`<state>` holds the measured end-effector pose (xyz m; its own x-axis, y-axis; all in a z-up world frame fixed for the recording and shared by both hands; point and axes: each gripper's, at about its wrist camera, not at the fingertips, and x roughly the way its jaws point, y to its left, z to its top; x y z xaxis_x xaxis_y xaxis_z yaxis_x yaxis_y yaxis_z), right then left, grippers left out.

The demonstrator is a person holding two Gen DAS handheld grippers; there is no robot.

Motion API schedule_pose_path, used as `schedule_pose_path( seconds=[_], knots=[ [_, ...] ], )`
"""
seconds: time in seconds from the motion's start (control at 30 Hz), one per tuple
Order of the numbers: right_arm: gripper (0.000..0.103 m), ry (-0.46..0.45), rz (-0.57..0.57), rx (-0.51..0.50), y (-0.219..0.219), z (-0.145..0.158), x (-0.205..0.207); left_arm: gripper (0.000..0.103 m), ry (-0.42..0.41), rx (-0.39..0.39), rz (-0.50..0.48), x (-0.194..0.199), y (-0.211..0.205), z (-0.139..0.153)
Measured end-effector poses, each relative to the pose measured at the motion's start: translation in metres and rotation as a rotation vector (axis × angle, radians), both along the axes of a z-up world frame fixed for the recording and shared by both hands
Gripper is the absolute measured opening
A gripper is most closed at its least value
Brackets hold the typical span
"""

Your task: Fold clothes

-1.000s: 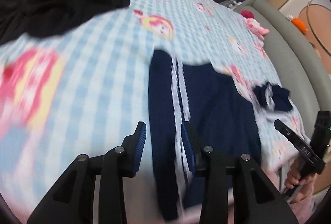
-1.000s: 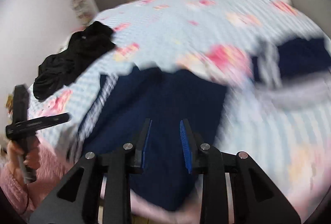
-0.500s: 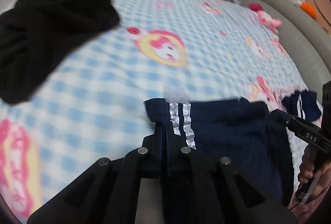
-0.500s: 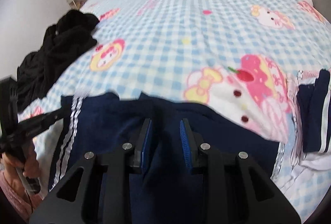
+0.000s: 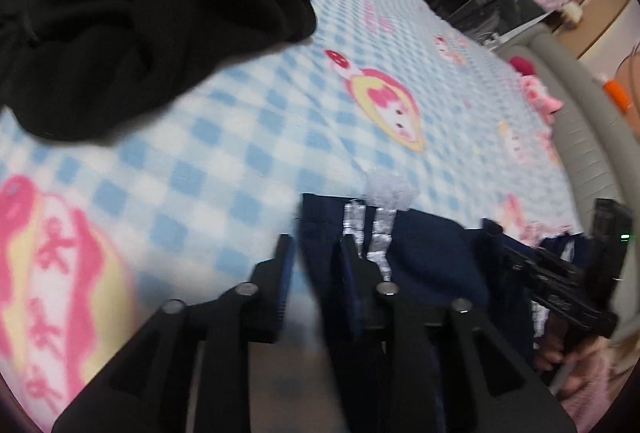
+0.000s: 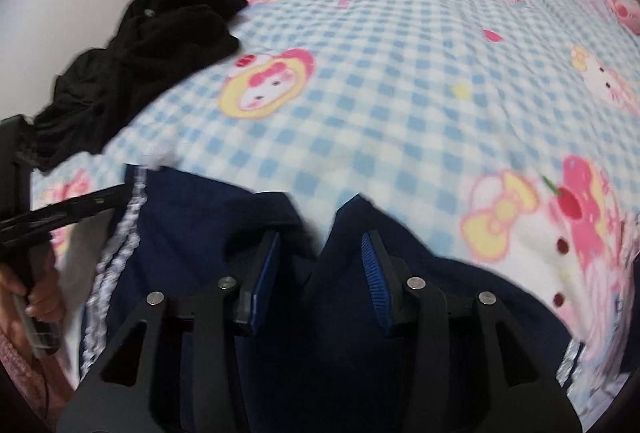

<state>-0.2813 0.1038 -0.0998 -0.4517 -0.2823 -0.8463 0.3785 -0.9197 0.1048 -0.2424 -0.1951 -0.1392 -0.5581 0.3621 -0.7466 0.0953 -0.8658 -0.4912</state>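
Navy trousers with white side stripes lie at the near edge of the blue checked bedspread. My left gripper is open over the striped corner, with cloth between the jaws but not pinched. In the right wrist view the same trousers spread below my right gripper, which is open over their far edge. The left gripper shows at the left there, and the right gripper at the right of the left wrist view.
A heap of black clothes lies at the far left of the bed, also in the right wrist view. A pink plush toy sits by the grey bed frame. More navy clothing lies at the right edge.
My left gripper was shut on the striped corner half a second ago and has now opened. My right gripper has opened wider. Both moved forward over the trousers' far edge.
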Motion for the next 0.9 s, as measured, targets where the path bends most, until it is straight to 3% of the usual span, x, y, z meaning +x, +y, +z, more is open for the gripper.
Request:
schedule_pose_path(
  seconds=[0.07, 0.17, 0.2, 0.23, 0.27, 0.33, 0.47, 0.53, 0.57, 0.6, 0.67, 0.7, 0.73, 0.77, 0.87, 0.9],
  knots=[
    [0.044, 0.037, 0.022, -0.021, 0.001, 0.012, 0.008, 0.031, 0.026, 0.013, -0.019, 0.000, 0.001, 0.003],
    [0.058, 0.039, 0.062, -0.008, -0.007, 0.013, 0.013, 0.038, 0.050, 0.030, -0.066, -0.004, 0.004, -0.001],
    [0.045, 0.015, 0.085, 0.027, -0.014, 0.003, 0.009, 0.038, 0.025, 0.022, -0.065, -0.009, 0.006, -0.008],
    [0.034, -0.010, 0.108, 0.065, -0.021, -0.008, 0.005, 0.029, -0.002, 0.011, -0.060, -0.014, 0.008, -0.015],
    [0.014, -0.036, 0.098, 0.072, -0.021, -0.015, 0.000, 0.022, 0.010, 0.014, -0.048, -0.015, 0.008, -0.012],
    [0.009, -0.067, 0.057, 0.047, -0.016, -0.021, -0.009, 0.012, 0.048, 0.023, -0.021, -0.015, 0.008, -0.003],
    [0.006, 0.055, -0.058, -0.024, 0.002, 0.002, -0.010, 0.012, 0.137, -0.104, 0.046, -0.014, 0.005, 0.019],
    [0.006, 0.106, -0.112, -0.006, 0.005, 0.001, -0.012, 0.013, 0.080, -0.080, 0.039, -0.021, 0.001, 0.004],
    [0.007, 0.102, -0.142, 0.036, 0.006, -0.010, -0.017, 0.013, 0.013, -0.031, 0.049, -0.025, -0.004, -0.009],
    [0.008, 0.070, -0.147, 0.045, 0.007, -0.017, -0.022, 0.014, -0.003, 0.008, 0.052, -0.025, -0.007, -0.013],
    [0.011, 0.022, -0.170, 0.005, 0.013, -0.024, -0.023, 0.030, 0.002, 0.085, 0.033, -0.020, -0.010, -0.010],
    [0.020, 0.034, -0.170, -0.013, 0.014, -0.020, -0.019, 0.056, 0.016, 0.118, 0.005, -0.017, -0.008, -0.005],
    [0.024, 0.047, -0.168, -0.030, 0.015, -0.015, -0.015, 0.066, 0.030, 0.150, -0.024, -0.014, -0.006, -0.001],
    [0.030, 0.067, -0.160, -0.055, 0.017, -0.007, -0.009, 0.066, 0.045, 0.140, -0.020, -0.011, -0.004, 0.004],
    [0.032, 0.113, -0.179, -0.064, 0.025, 0.008, 0.007, 0.063, 0.054, 0.048, -0.013, -0.004, 0.006, 0.010],
    [0.032, 0.122, -0.187, -0.071, 0.029, 0.013, 0.012, 0.058, 0.057, 0.019, -0.014, -0.001, 0.009, 0.012]
  ],
)
